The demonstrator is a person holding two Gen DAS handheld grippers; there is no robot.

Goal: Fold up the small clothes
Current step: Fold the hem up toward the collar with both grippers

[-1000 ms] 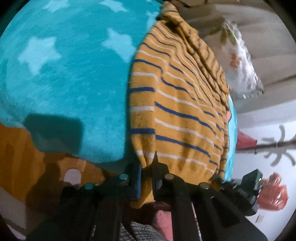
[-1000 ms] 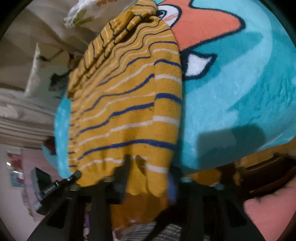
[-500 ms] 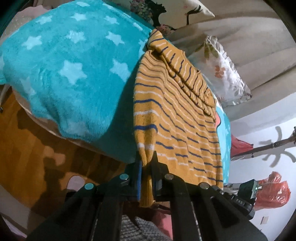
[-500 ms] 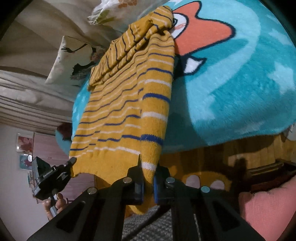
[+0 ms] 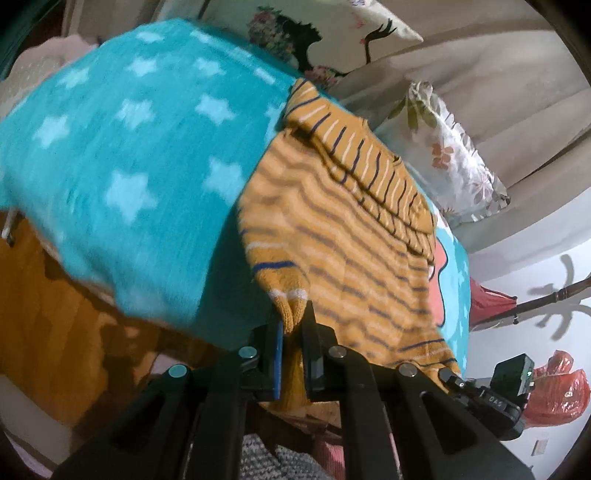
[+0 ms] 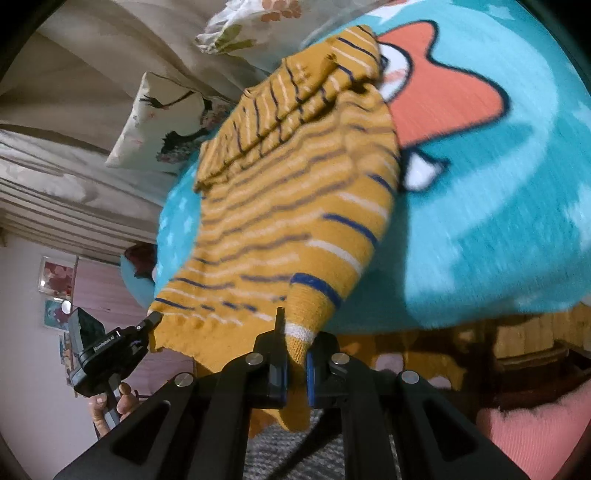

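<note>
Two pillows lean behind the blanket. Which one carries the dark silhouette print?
The left pillow, beyond the starred blanket: it shows a black figure with flowers. The other pillow, beside the sweater, has only pale leaves and orange blossoms.

Partly legible white lettering — "DAS" — on the black plastic gripper body (image 5: 495,400), near right; remainder unreadable.

Your sweater (image 5: 343,236) body is motion-blurred in both wrist views, stripes smeared. Its hem corners vanish between each gripper's fingers. The blanket (image 6: 498,206) near the sweater is blurred too, its cartoon print cut off by the frame edge.
</note>
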